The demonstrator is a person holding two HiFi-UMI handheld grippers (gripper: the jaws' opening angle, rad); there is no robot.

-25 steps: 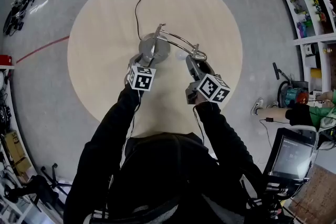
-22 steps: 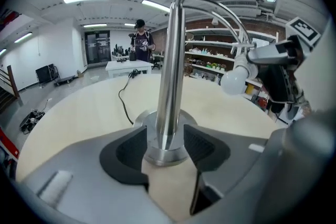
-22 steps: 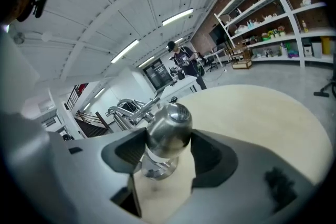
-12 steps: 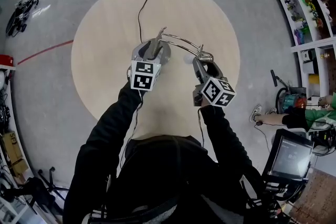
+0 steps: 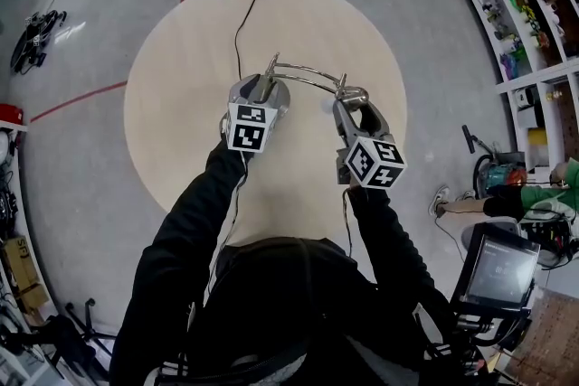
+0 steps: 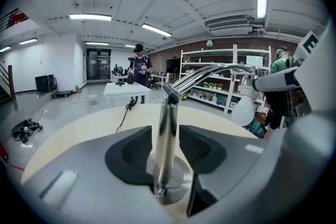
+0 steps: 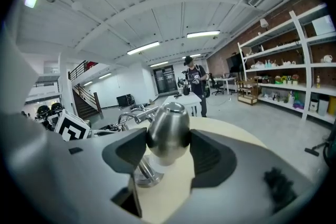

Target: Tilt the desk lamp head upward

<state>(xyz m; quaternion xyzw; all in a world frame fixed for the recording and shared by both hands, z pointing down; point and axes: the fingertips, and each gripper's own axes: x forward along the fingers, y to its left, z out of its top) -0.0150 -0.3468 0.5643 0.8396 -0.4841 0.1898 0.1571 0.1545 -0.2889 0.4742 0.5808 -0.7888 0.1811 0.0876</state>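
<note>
The left gripper (image 6: 165, 138) is clenched on the lamp's upright post (image 6: 161, 113), a pad pressed to each side just above the round base (image 6: 176, 190). The right gripper (image 7: 168, 140) is clamped across the metal lamp head (image 7: 168, 124), whose white bulb (image 5: 326, 104) pokes out below the shade.

From where I stand, the lamp sits near the middle of the round table (image 5: 181, 104). Its curved arm (image 5: 308, 71) sweeps from the post over to the head at about 3 o'clock of the base, and the cord (image 5: 242, 23) trails off toward the table's 12 o'clock edge.

Over the last 1 second the left gripper has crept up from the 6 o'clock side and closed in on the post, where before it sat a little short of it. The right gripper has kept its hold on the head and drifted only slightly outward, toward 4 o'clock. The head looks much as it did, with the bulb facing down and inward.

To me that means the bracing is now done: 1 gripper pins the stand, and the other is free to rotate the head. The tilt itself appears hardly begun.
</note>
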